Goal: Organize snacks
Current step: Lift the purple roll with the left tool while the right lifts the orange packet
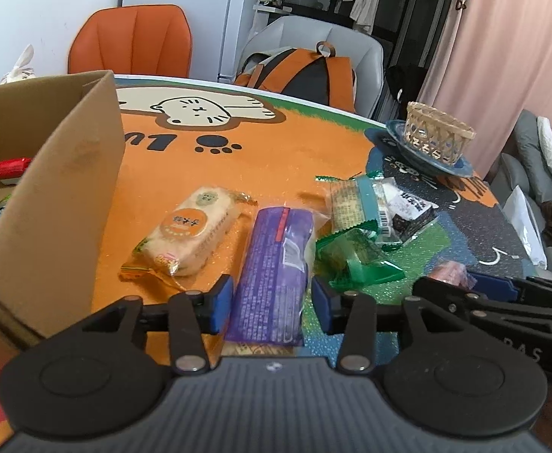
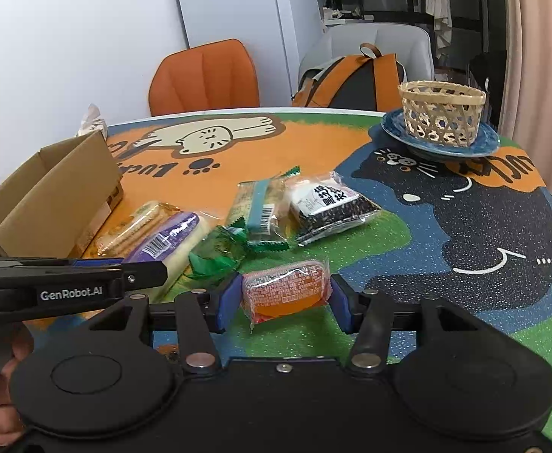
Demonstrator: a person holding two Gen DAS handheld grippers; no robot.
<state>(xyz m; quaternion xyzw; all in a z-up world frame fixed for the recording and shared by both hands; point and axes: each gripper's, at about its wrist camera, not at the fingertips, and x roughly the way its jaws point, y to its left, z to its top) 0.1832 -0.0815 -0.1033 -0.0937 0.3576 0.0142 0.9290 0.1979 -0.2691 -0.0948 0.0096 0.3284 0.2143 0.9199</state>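
Note:
Snack packs lie in a loose group on the cat-print table. My left gripper (image 1: 272,304) is open, its blue pads either side of a long purple pack (image 1: 272,275) without visibly pressing it. My right gripper (image 2: 285,300) is open around a small red-orange pack (image 2: 285,292); the left pad is close to it, the right pad stands apart. Beside the purple pack lie a beige cake pack (image 1: 189,232), a crumpled green wrapper (image 1: 355,256), a teal-banded cracker pack (image 1: 355,204) and a black-and-white pack (image 2: 332,204). An open cardboard box (image 1: 60,204) stands at the left.
A woven basket (image 2: 442,113) sits on a blue plate (image 2: 487,139) at the far right of the table. An orange chair (image 1: 132,39) and a grey chair with an orange backpack (image 1: 306,71) stand behind. The box holds a red pack (image 1: 7,168).

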